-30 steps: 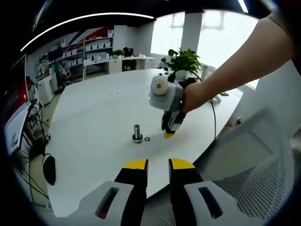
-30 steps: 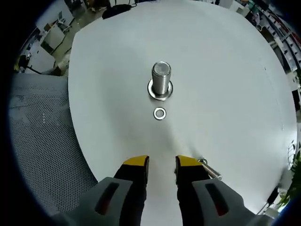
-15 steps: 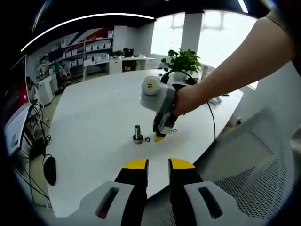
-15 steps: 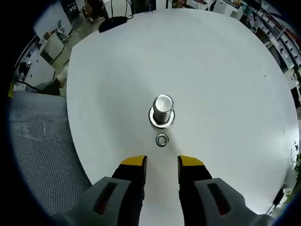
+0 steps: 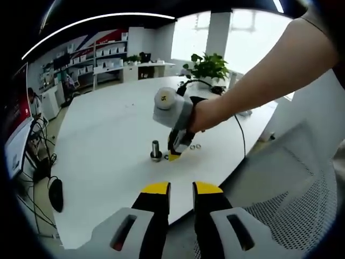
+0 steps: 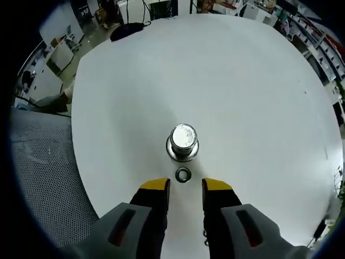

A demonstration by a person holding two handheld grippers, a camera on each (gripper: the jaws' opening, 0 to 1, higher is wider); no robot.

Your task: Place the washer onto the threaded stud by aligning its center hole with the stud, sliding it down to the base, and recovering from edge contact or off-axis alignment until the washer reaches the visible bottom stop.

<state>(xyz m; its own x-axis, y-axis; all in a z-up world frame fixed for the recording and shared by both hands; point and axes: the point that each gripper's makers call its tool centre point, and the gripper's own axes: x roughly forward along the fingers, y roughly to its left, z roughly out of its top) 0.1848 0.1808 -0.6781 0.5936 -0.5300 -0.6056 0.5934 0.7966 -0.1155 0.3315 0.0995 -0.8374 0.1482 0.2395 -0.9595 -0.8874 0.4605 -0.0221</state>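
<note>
A steel threaded stud (image 6: 183,141) stands upright on its round base on the white table (image 6: 248,86). A small washer (image 6: 183,174) lies flat on the table beside the base. My right gripper (image 6: 184,188) hangs open just above the washer, one jaw on each side of it, holding nothing. In the left gripper view the stud (image 5: 156,149) stands at mid-table with the right gripper (image 5: 173,156) tipped down close beside it, held by a person's hand. My left gripper (image 5: 180,189) stays back near the table edge, open and empty.
A mesh chair (image 6: 43,178) stands at the table edge. Two small metal parts (image 5: 196,146) lie on the table behind the right gripper. A cable (image 5: 239,135), a potted plant (image 5: 207,67) and shelves (image 5: 102,56) sit farther off. A black mouse-like object (image 5: 55,193) lies on the floor.
My right gripper has moved in toward the stud and down, so that the washer now lies just ahead of its fingertips. The left gripper has stayed put.
</note>
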